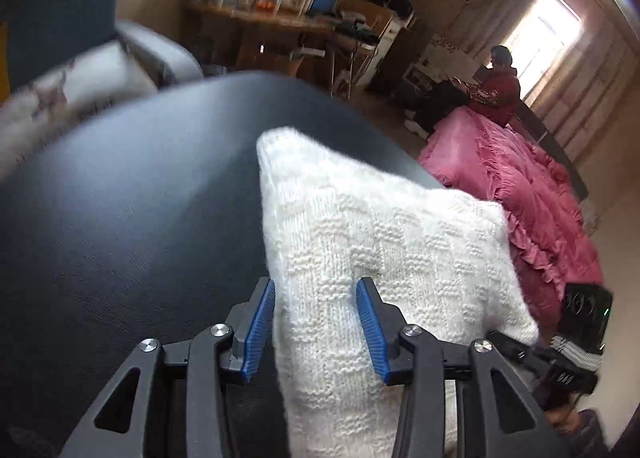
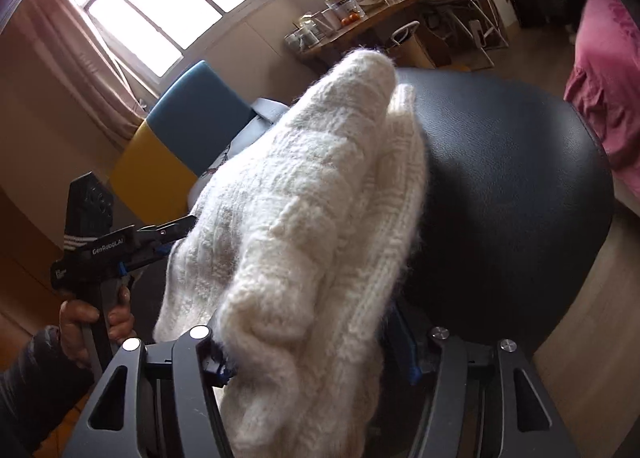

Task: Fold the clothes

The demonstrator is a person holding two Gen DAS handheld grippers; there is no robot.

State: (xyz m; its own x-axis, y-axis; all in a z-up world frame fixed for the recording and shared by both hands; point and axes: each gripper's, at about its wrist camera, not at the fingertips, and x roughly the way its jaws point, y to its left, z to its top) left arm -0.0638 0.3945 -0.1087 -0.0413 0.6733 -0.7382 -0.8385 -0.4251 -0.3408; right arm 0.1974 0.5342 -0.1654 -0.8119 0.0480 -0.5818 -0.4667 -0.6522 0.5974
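Observation:
A white knitted sweater (image 1: 360, 226), folded into a thick bundle, is held up over a black table (image 1: 120, 218). My left gripper (image 1: 318, 322) has its blue pads (image 1: 260, 322) pressed on either side of the bundle's near edge. In the right wrist view the sweater (image 2: 288, 186) rises in a hump from my right gripper (image 2: 310, 354), whose fingers are spread wide around the thick fabric. There the left gripper (image 2: 176, 230) bites into the sweater's left side, held by a hand (image 2: 80, 318). The right gripper's body (image 1: 560, 338) shows at the left view's right edge.
The black table (image 2: 500, 178) lies beneath the sweater. A bed with a pink ruffled cover (image 1: 520, 194) stands to the right, with a person in red (image 1: 496, 90) sitting beyond it. A cluttered wooden desk (image 1: 280, 18), a blue and yellow chair (image 2: 192, 118) and a grey armchair (image 1: 160, 54) line the back.

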